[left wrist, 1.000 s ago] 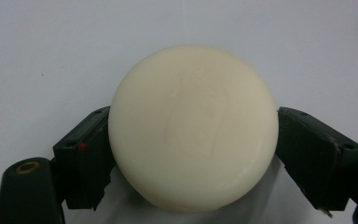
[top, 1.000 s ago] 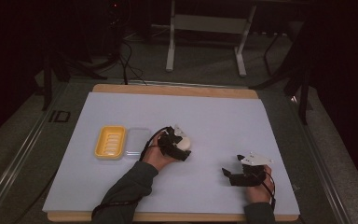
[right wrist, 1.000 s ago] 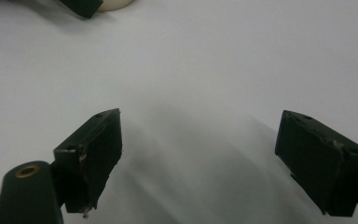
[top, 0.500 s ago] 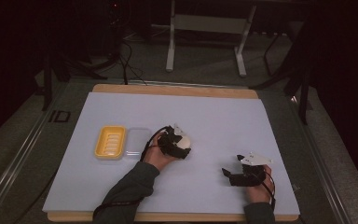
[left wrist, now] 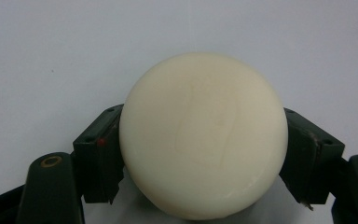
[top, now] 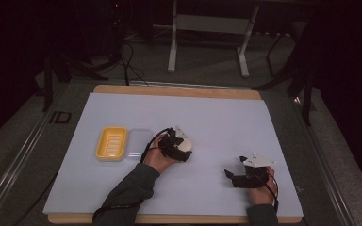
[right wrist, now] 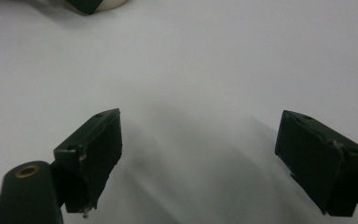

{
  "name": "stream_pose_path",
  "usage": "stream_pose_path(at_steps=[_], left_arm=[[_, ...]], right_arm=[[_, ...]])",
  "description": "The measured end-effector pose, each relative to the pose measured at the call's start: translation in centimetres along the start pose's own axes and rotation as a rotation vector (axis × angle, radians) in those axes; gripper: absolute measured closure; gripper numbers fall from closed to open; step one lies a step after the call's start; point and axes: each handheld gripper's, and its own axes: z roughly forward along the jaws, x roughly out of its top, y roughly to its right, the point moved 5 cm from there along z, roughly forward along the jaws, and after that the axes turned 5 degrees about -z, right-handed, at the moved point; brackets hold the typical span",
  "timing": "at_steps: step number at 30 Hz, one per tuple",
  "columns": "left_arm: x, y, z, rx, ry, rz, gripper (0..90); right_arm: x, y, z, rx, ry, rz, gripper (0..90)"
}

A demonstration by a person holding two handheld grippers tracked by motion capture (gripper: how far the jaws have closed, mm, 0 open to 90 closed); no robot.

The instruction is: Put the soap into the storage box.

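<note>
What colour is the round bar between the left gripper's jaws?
Cream white, plain; the round bar shows best in the left gripper view.

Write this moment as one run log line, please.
left gripper: shut on round cream soap bar | right gripper: open, empty | yellow ridged soap dish: empty

- We've got a round cream soap bar (left wrist: 203, 135), smooth, faint stamp on top, lying on the white table sheet (top: 226, 122), right of the yellow soap dish (top: 111, 143).

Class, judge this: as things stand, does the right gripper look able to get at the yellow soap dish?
Probably not directly. The yellow soap dish lies far left, and the left gripper, shut on the cream soap, sits between it and the open right gripper.
</note>
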Motion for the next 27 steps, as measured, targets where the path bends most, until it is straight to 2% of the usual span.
stream_pose_path(at_steps=[6, 14, 20, 22, 27], left_arm=[[-0.1, 0.2, -0.3, -0.011, -0.019, 0.018, 25.7], [-0.1, 0.5, -0.8, -0.009, -0.018, 0.041, 25.7], [-0.1, 0.4, -1.3, -0.011, -0.020, 0.038, 25.7], [-0.2, 0.3, -1.3, -0.008, -0.029, 0.049, 25.7], [-0.4, 0.2, -1.6, -0.011, -0.024, 0.039, 25.7]], right_arm=[[0.0, 0.0, 0.0, 0.000, -0.001, -0.001, 14.6], [0.0, 0.0, 0.0, 0.000, 0.000, -0.001, 14.6], [0.0, 0.0, 0.0, 0.000, 0.000, -0.002, 14.6], [0.0, 0.0, 0.0, 0.000, 0.000, -0.001, 14.6], [0.0, 0.0, 0.0, 0.000, 0.000, -0.001, 14.6]])
